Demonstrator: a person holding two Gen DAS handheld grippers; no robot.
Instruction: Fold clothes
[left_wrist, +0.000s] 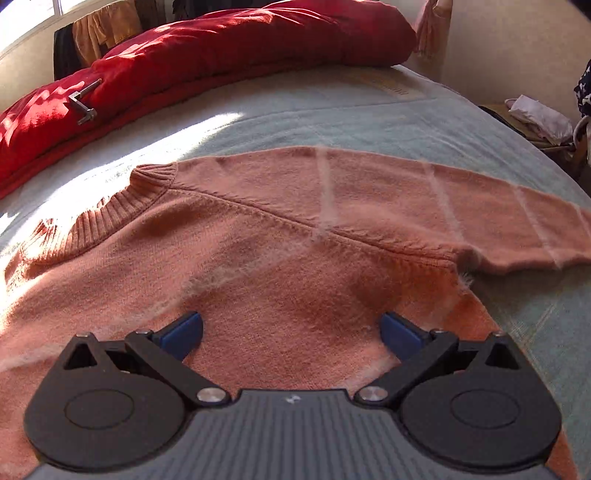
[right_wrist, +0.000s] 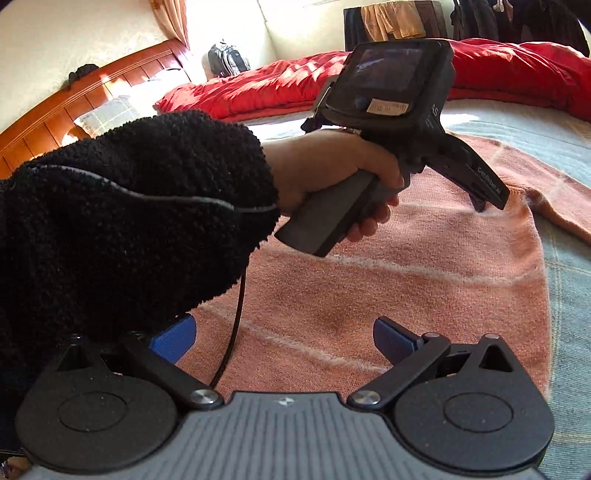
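A salmon-pink knitted sweater (left_wrist: 280, 236) with thin pale stripes lies spread flat on the bed (left_wrist: 332, 107), which is covered in a pale blue-green sheet. Its ribbed collar (left_wrist: 122, 206) sits toward the sunlit part of the bed, and one sleeve (left_wrist: 480, 214) stretches straight out from the sweater's body to the other side, lying flat on the sheet. The left gripper (left_wrist: 291, 332) hovers low over the sweater's chest area, its jaws released and spread wide, the blue pads (left_wrist: 184, 332) apart with only knit fabric showing between them and nothing held. The right gripper (right_wrist: 284, 336) hangs over the lower body of the sweater (right_wrist: 406, 266), its jaws likewise released and wide, holding nothing. From the right wrist view, the person's hand (right_wrist: 332, 173) grips the grey handle of the left gripper above the sweater, a fuzzy black sleeve (right_wrist: 129, 206) covering the forearm, and a thin black cable (right_wrist: 232, 325) hangs down from the sleeve over the knit. Beyond the sweater, along the far side of the bed, lies a rumpled red quilt (left_wrist: 229, 48); a wooden headboard (right_wrist: 74, 107) stands at the bed's end beyond the sleeve.
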